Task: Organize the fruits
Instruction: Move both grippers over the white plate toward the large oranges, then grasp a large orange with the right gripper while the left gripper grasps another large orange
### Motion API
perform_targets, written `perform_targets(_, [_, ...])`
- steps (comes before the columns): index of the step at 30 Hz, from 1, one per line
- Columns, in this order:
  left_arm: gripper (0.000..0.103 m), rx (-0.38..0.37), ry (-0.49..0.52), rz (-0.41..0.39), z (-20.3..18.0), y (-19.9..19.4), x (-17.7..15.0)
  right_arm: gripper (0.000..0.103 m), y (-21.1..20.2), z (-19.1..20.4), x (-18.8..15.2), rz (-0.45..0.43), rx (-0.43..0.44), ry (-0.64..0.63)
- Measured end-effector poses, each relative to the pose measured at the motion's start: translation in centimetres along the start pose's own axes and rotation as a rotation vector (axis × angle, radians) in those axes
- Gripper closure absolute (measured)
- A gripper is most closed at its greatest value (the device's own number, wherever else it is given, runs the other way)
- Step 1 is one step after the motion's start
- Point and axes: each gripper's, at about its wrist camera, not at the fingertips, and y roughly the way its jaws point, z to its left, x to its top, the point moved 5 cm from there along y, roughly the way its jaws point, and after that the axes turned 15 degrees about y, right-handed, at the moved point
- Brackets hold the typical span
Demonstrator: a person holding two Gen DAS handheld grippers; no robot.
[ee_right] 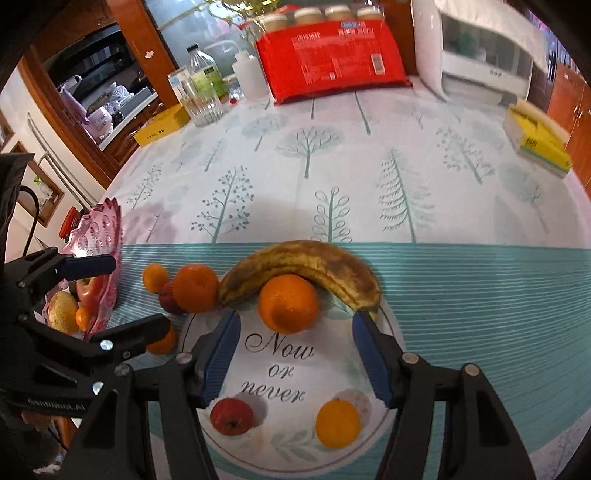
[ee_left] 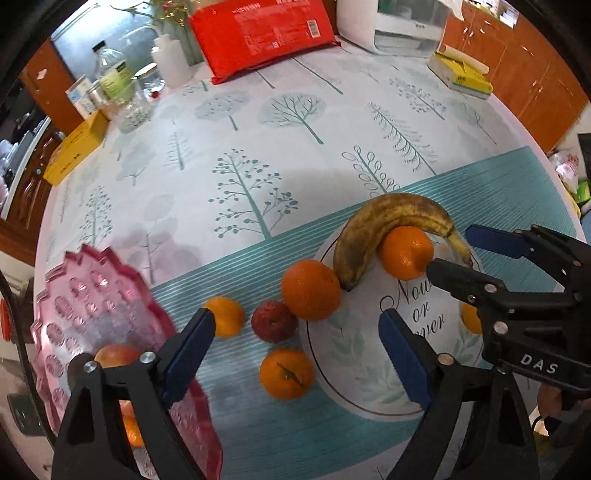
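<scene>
A white plate [ee_right: 280, 417] printed "Now or never" holds a browned banana [ee_right: 303, 267], an orange [ee_right: 288, 302], a small red apple [ee_right: 232, 416] and a small orange [ee_right: 338, 423]. My right gripper [ee_right: 293, 356] is open above the plate, empty. Left of the plate on the cloth lie an orange [ee_left: 310, 290], a red apple [ee_left: 274, 320] and two small oranges [ee_left: 286, 373], [ee_left: 226, 316]. My left gripper [ee_left: 297, 354] is open over them, empty. A pink scalloped tray [ee_left: 85, 306] at the left holds an apple [ee_right: 90, 291] and other fruit.
The table has a tree-print cloth [ee_left: 258, 147]. At the back stand a red package [ee_left: 258, 33], bottles and a glass [ee_right: 201, 103], a yellow box [ee_left: 75, 147], a white appliance [ee_right: 476, 48] and a yellow-green box [ee_right: 535, 144].
</scene>
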Motion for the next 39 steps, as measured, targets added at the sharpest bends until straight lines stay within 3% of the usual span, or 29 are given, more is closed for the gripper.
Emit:
perform_targets(8, [0.019, -0.034, 0.025, 0.043, 0.0, 2.6, 0.3, 0.048, 2.8, -0.4, 0.1, 0.072, 0.013, 0.028])
perform_targets(15, [0.039, -0.065, 0.006, 0.058, 0.5, 3.8, 0.2, 0.054, 3.9, 0.4, 0.0, 0.098, 0.033, 0.012])
perform_targets(26, [0.04, -0.025, 0.053, 0.044, 0.3, 4.2, 0.9, 0.062, 3.7, 0.6, -0.2, 0.108, 0.05, 0.003])
perform_targets(32, [0.043, -0.057, 0.062, 0.062, -0.2, 5.0, 1.0, 0.062, 2.6, 0.4, -0.1, 0.09, 0.06, 0.003])
perform_targets(34, [0.046, -0.069, 0.059, 0.057, 0.0, 4.9, 1.0, 0.062, 2.3, 0.3, -0.2, 0.086, 0.059, 0.007])
perform_targets(36, [0.058, -0.104, 0.055, 0.052, -0.1, 4.7, 0.9, 0.062, 2.2, 0.1, -0.2, 0.085, 0.056, 0.013])
perform_targets(39, [0.062, -0.081, 0.062, 0.049, -0.2, 4.6, 0.9, 0.062, 1.9, 0.1, -0.3, 0.08, 0.055, 0.019])
